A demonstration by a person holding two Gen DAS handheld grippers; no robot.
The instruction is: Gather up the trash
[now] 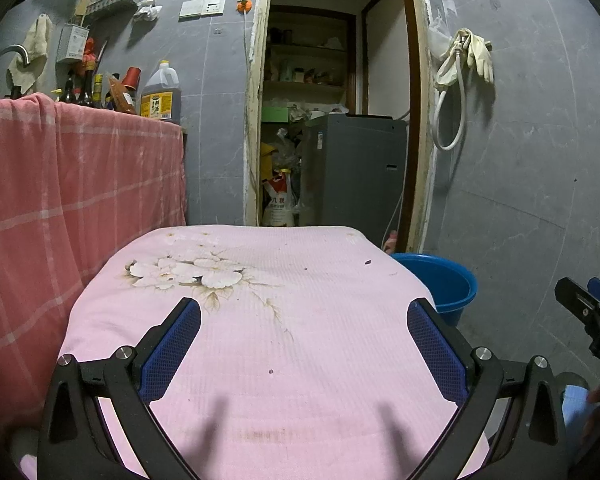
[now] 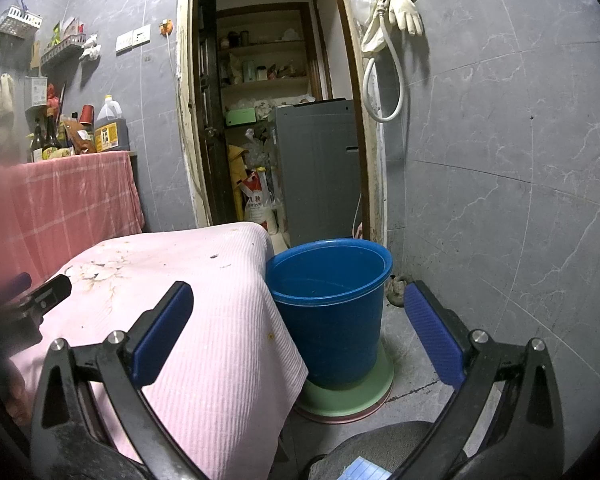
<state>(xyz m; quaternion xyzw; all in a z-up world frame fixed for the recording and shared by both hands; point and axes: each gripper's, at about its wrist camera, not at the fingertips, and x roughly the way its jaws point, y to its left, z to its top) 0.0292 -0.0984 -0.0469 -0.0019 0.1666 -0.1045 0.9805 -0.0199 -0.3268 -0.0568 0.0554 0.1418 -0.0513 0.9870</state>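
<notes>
Two grippers hang spread and empty: the left gripper (image 1: 304, 344) over the ribbed pink cloth (image 1: 300, 320), the right gripper (image 2: 300, 332) nearer the smooth round blue bucket (image 2: 332, 312) beside the table's right edge. Small dark crumbs (image 1: 368, 262) lie ahead near the far edge, apparently the only trash left.

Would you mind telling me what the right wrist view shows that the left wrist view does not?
Only the right wrist view shows the bucket's inside, the green basin it stands on and the floor by it. Only the left wrist view shows the whole pink cloth top with its flower print. Both show the blue bucket, the doorway, the grey washer, the hanging gloves and both open, empty grippers, left and right.
</notes>
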